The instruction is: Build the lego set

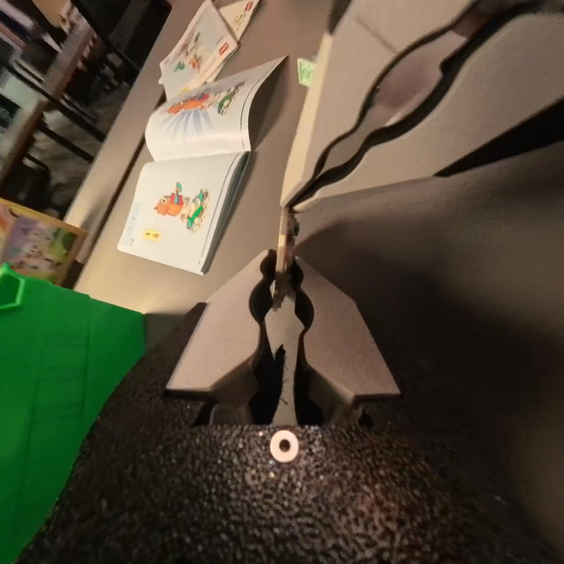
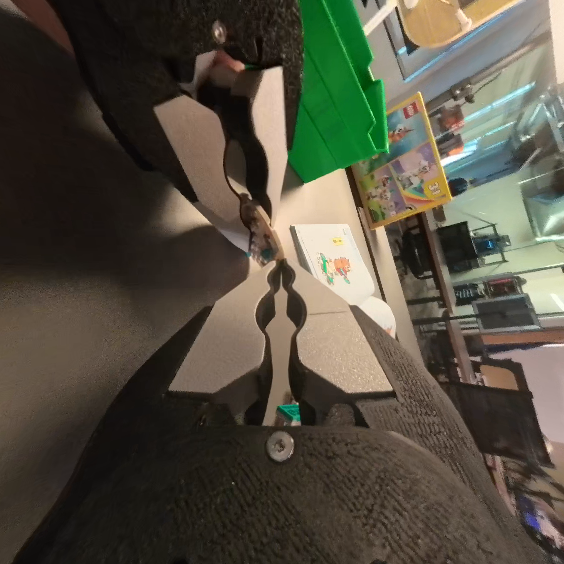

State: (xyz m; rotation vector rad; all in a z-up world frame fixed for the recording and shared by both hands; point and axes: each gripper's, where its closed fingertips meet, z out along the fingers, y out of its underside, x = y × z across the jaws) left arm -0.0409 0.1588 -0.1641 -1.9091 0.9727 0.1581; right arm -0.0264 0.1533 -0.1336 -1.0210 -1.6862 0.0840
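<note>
My left gripper (image 1: 282, 262) is shut on a small flat brick assembly (image 1: 285, 244), a tan plate with dark and teal bits, held edge-on above the table (image 1: 122, 274). In the right wrist view the left gripper (image 2: 259, 225) comes in from the upper left with the assembly (image 2: 262, 244) between its pads. My right gripper (image 2: 281, 266) is shut, and its closed tips meet the assembly's free end. In the left wrist view the right gripper (image 1: 290, 210) comes in from the upper right. I cannot tell whether it pinches the plate's edge.
An open instruction booklet (image 1: 189, 189) lies on the table beyond the grippers and also shows in the right wrist view (image 2: 332, 259). More booklets (image 1: 198, 48) lie farther back. A green bin (image 1: 61, 366) and a colourful toy box (image 2: 406, 161) stand nearby. A teal brick (image 2: 288, 412) lies below my right fingers. My left and right fingertips are right by each other.
</note>
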